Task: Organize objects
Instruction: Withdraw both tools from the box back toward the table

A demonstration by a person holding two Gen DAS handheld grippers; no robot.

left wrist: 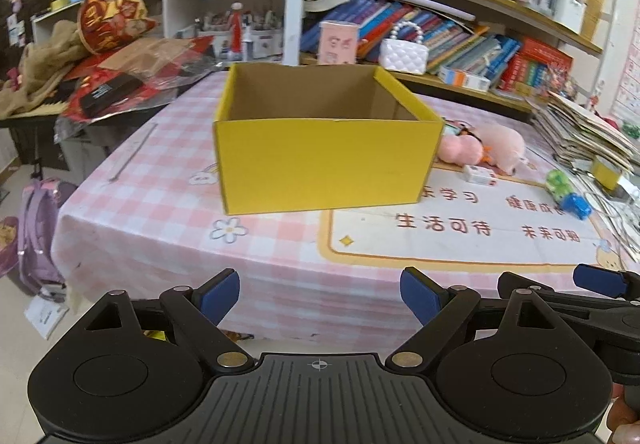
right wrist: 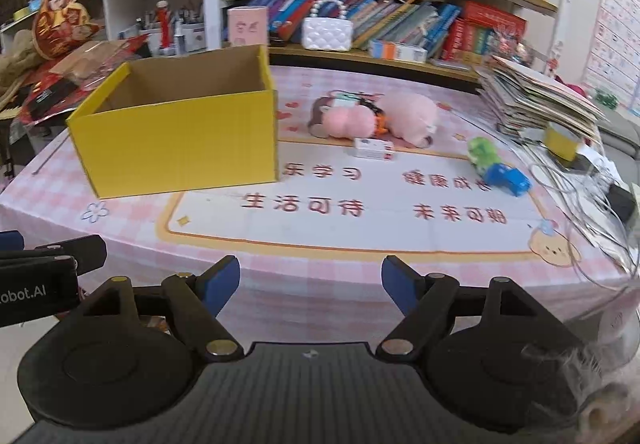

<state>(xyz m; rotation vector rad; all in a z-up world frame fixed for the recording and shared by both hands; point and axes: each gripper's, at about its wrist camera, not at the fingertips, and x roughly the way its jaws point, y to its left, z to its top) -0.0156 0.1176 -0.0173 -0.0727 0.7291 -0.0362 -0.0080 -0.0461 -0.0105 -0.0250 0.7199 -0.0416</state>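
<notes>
Both the left hand-held gripper point(left wrist: 320, 294) and the right hand-held gripper point(right wrist: 311, 284) are held spread apart and empty before the tabletop point(right wrist: 360, 236). "obot.AI" can be read on the left one's body. An open yellow box point(right wrist: 180, 148) stands left of the plush toys point(right wrist: 372, 118), small carton point(right wrist: 375, 149) and green-and-blue toy point(right wrist: 498, 166).
</notes>
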